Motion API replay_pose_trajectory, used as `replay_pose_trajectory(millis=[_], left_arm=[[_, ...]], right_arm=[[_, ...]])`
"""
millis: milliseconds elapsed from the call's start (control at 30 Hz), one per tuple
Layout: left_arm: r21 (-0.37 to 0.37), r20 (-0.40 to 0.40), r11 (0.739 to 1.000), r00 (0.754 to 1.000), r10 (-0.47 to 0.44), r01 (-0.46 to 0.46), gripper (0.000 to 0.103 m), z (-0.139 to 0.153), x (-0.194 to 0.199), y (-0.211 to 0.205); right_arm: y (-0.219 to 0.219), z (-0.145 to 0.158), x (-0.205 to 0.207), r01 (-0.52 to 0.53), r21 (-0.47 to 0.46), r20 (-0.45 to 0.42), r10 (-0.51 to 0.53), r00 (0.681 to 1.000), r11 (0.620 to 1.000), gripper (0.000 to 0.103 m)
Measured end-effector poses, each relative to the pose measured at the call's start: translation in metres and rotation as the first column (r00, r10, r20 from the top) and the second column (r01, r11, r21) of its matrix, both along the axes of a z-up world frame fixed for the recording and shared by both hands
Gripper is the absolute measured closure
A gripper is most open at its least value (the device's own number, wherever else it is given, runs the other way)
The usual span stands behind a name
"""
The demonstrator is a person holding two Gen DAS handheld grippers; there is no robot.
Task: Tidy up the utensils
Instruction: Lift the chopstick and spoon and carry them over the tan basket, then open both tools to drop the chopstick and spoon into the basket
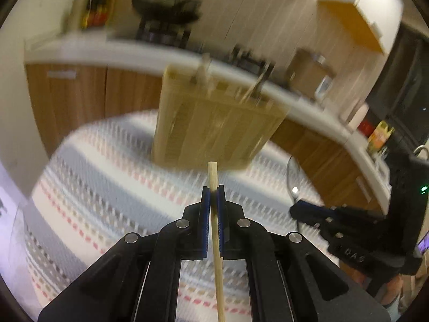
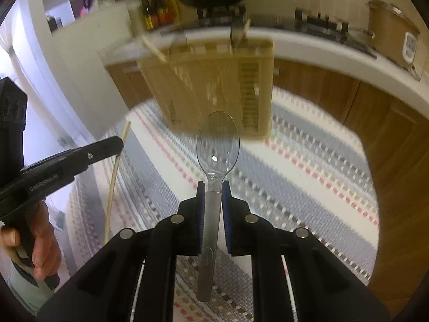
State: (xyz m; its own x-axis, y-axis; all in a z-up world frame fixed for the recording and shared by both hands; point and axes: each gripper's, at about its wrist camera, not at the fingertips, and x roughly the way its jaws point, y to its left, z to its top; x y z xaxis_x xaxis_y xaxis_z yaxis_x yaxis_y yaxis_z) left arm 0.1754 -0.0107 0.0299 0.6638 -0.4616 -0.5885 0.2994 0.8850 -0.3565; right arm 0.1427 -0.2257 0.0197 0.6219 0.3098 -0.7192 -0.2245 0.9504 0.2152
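We see the left gripper [image 1: 213,190] clamped on a thin, round, pale wooden chopstick [image 1: 214,214], its blunt tip poking out just past the blue ribbed pads [image 1: 206,214]. The right gripper [image 2: 213,187] pinches the flat handle of a clear plastic spoon [image 2: 217,145], whose smooth oval bowl sticks out ahead. Beyond both stands a tan slatted holder [image 1: 214,131], blurred, with a few utensils upright in its top slots. It rests on a table [image 2: 308,166] covered in woven cloth striped grey, white and pink.
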Motion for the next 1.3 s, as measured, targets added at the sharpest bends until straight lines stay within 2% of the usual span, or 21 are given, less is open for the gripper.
replay_pose_trajectory(millis=[67,167,233,400,467,500,567,600,733,867,967,1100,1167,1300], left_arm=[[0.013,0.078,1.000,0.997,0.026,-0.027,0.101,0.019,-0.005,-0.007],[-0.031,0.185,0.998,0.981,0.052,-0.047,0.100,0.053,-0.008,-0.006],[-0.061,0.278,0.995,0.956,0.093,-0.080,0.100,0.080,-0.008,-0.005],[-0.165,0.439,0.975,0.874,0.208,-0.149,0.100,0.121,0.005,-0.015],[-0.173,0.506,0.953,0.808,0.301,-0.247,0.100,0.128,0.014,-0.022],[-0.191,0.520,0.939,0.782,0.344,-0.286,0.100,0.127,0.025,-0.024],[-0.249,0.495,0.925,0.783,0.377,-0.288,0.100,0.123,0.041,-0.022],[-0.273,0.492,0.916,0.776,0.395,-0.293,0.100,0.120,0.050,-0.025],[-0.299,0.521,0.900,0.736,0.432,-0.316,0.100,0.118,0.068,-0.038],[-0.286,0.561,0.895,0.697,0.447,-0.343,0.100,0.115,0.080,-0.052],[-0.265,0.574,0.892,0.684,0.451,-0.366,0.100,0.105,0.088,-0.057],[-0.238,0.571,0.890,0.686,0.452,-0.389,0.100,0.089,0.097,-0.060],[-0.220,0.569,0.894,0.693,0.443,-0.392,0.100,0.080,0.101,-0.062],[-0.176,0.566,0.910,0.718,0.405,-0.374,0.099,0.066,0.105,-0.064]], right_arm=[[-0.003,0.020,-0.003,0.010,0.019,0.069,-0.011,0.998,1.000,0.093],[-0.009,0.045,-0.003,0.024,0.024,0.160,-0.028,0.987,0.999,0.093],[-0.012,0.060,0.001,0.039,0.025,0.208,-0.044,0.977,0.999,0.093],[-0.024,0.092,0.023,0.089,0.050,0.337,-0.100,0.936,0.995,0.093],[-0.029,0.099,0.037,0.112,0.050,0.379,-0.123,0.917,0.992,0.093],[-0.030,0.102,0.045,0.140,0.038,0.405,-0.144,0.903,0.989,0.093],[-0.031,0.102,0.063,0.155,0.033,0.425,-0.154,0.892,0.987,0.093],[-0.033,0.100,0.074,0.150,0.042,0.430,-0.154,0.890,0.988,0.093],[-0.034,0.098,0.104,0.167,0.071,0.447,-0.181,0.876,0.983,0.093],[-0.034,0.094,0.124,0.191,0.087,0.468,-0.209,0.859,0.978,0.093],[-0.026,0.081,0.136,0.212,0.045,0.498,-0.205,0.842,0.976,0.093],[-0.021,0.059,0.140,0.210,0.025,0.521,-0.192,0.832,0.977,0.093],[-0.020,0.050,0.138,0.232,0.022,0.544,-0.206,0.813,0.972,0.093],[-0.026,0.036,0.136,0.219,0.056,0.520,-0.216,0.826,0.974,0.092]])
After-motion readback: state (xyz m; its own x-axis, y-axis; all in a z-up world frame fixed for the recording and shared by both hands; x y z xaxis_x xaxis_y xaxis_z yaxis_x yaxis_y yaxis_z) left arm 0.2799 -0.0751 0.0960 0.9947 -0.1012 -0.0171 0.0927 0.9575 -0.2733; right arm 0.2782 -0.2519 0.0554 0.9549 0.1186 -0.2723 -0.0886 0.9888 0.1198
